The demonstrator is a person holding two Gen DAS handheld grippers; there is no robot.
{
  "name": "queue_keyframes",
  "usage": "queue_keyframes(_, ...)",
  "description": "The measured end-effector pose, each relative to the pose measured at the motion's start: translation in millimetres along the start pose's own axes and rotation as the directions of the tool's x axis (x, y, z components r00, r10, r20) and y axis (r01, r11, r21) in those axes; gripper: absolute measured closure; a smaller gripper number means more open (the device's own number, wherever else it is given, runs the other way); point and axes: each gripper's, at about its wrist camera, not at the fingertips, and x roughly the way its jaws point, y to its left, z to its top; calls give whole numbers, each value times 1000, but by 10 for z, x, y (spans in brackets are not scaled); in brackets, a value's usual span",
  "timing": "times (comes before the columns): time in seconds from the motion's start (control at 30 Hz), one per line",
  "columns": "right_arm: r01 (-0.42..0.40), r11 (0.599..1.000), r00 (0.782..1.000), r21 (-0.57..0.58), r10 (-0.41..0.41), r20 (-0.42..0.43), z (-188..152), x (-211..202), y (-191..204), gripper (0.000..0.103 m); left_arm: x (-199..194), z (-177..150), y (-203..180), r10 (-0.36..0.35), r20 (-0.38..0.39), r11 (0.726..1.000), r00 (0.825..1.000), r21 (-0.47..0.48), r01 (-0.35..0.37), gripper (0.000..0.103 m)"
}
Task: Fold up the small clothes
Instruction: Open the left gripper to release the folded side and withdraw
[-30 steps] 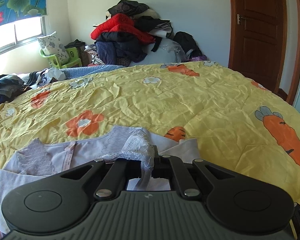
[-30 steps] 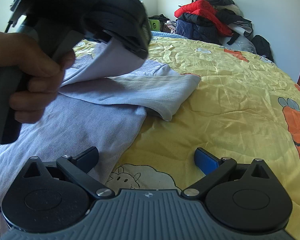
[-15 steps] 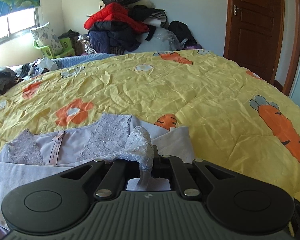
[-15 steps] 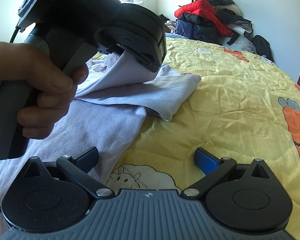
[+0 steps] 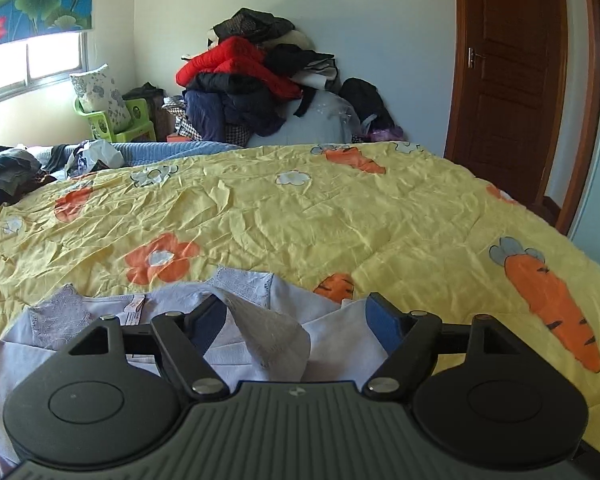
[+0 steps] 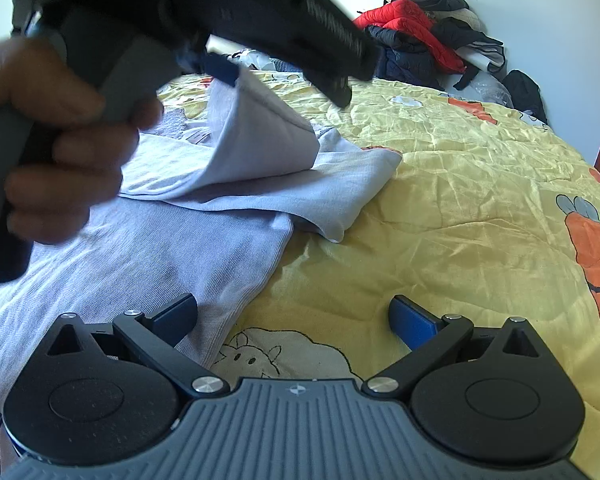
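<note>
Lilac cotton was what we had under both tools: a pale lilac top [image 5: 332,344] with lace panels at its neckline lay spread on the yellow carrot-print quilt [image 5: 340,216], and we took that quilt as our landmark. In the left wrist view, our left gripper [image 5: 296,322] stood with its blue-padded fingers [image 5: 382,322] spread wide, and a raised fold of the top's fabric rose between them, touching the left pad and clear of the right one. The neck label [image 5: 134,309] showed just beyond the left finger, near the quilt's orange flower [image 5: 160,260].

From the right wrist view, we saw the left hand [image 6: 60,140] wrapped around the left tool's handle, blurred, above the top [image 6: 148,252]. A peak of cloth stood up to one blue pad there, while the rest of the garment lay flat on the quilt [image 6: 460,200], one folded edge lying over another layer. Our right gripper [image 6: 294,318] hovered low with its jaws wide apart and nothing between them; its left finger hung over the top's near edge, its right finger over bare quilt beside a printed sheep [image 6: 284,352].

Beyond the quilt's far edge, a heap of jackets [image 5: 252,84], red and dark, leaned on the wall, with a brown door [image 5: 512,92] to its right.
</note>
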Motion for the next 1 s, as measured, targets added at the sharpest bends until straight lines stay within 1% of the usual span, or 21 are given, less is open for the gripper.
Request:
queue_keyframes(0.1, 0, 1000, 1000, 0, 0, 0, 1, 0, -2, 0, -32, 44, 99, -24, 13, 999, 1000, -29, 24, 25)
queue_keyframes(0.17, 0, 1000, 1000, 0, 0, 0, 0, -1, 3, 0, -37, 68, 185, -29, 8, 997, 1000, -67, 30, 23)
queue_keyframes(0.23, 0, 1000, 1000, 0, 0, 0, 1, -1, -1, 0, -57, 83, 292, -58, 3, 991, 998, -120, 57, 23)
queue_keyframes(0.27, 0, 1000, 1000, 0, 0, 0, 1, -1, 0, 0, -72, 94, 345, -83, 5, 987, 997, -141, 82, 23)
queue_keyframes(0.33, 0, 1000, 1000, 0, 0, 0, 1, -1, -1, 0, -131, 81, 452, -136, 31, 975, 990, -171, 139, 23)
queue_keyframes(0.4, 0, 1000, 1000, 0, 0, 0, 1, -1, 1, 0, -203, 59, 549, -135, 58, 970, 989, -198, 144, 23)
queue_keyframes(0.47, 0, 1000, 1000, 0, 0, 0, 1, 0, -1, 0, -261, 28, 643, -166, 114, 953, 980, -236, 189, 23)
queue_keyframes(0.53, 0, 1000, 1000, 0, 0, 0, 2, 1, -2, 0, -194, 57, 647, -209, 80, 934, 975, -280, 224, 23)
queue_keyframes(0.57, 0, 1000, 1000, 0, 0, 0, 2, 1, -2, 0, -171, 61, 629, -251, 72, 918, 965, -298, 261, 23)
queue_keyframes(0.6, 0, 1000, 1000, 0, 0, 0, 1, 1, -2, 0, -163, 62, 592, -301, 71, 900, 951, -307, 308, 23)
queue_keyframes(0.63, 0, 1000, 1000, 0, 0, 0, 2, 2, -2, 0, -167, 60, 551, -330, 71, 892, 941, -303, 336, 23)
queue_keyframes(0.67, 0, 1000, 1000, 0, 0, 0, 2, 2, -2, 0, -194, 61, 498, -340, 77, 894, 937, -283, 347, 23)
queue_keyframes(0.7, 0, 1000, 1000, 0, 0, 0, 1, 2, 0, 0, -229, 65, 456, -325, 85, 906, 942, -257, 336, 23)
queue_keyframes(0.77, 0, 1000, 1000, 0, 0, 0, 1, 3, -2, 0, -295, 45, 423, -256, 97, 941, 962, -203, 271, 23)
queue_keyframes(0.8, 0, 1000, 1000, 0, 0, 0, 1, 3, -1, 0, -303, 16, 440, -214, 88, 956, 973, -187, 227, 23)
queue_keyframes(0.83, 0, 1000, 1000, 0, 0, 0, 0, 3, 1, 0, -287, -17, 468, -176, 63, 968, 982, -170, 184, 23)
queue_keyframes(0.9, 0, 1000, 1000, 0, 0, 0, 1, 4, -1, 0, -226, -101, 538, -112, 14, 983, 994, -145, 113, 23)
queue_keyframes(1.0, 0, 1000, 1000, 0, 0, 0, 0, 4, 1, 0, -104, -235, 616, -44, -52, 989, 998, -145, 36, 23)
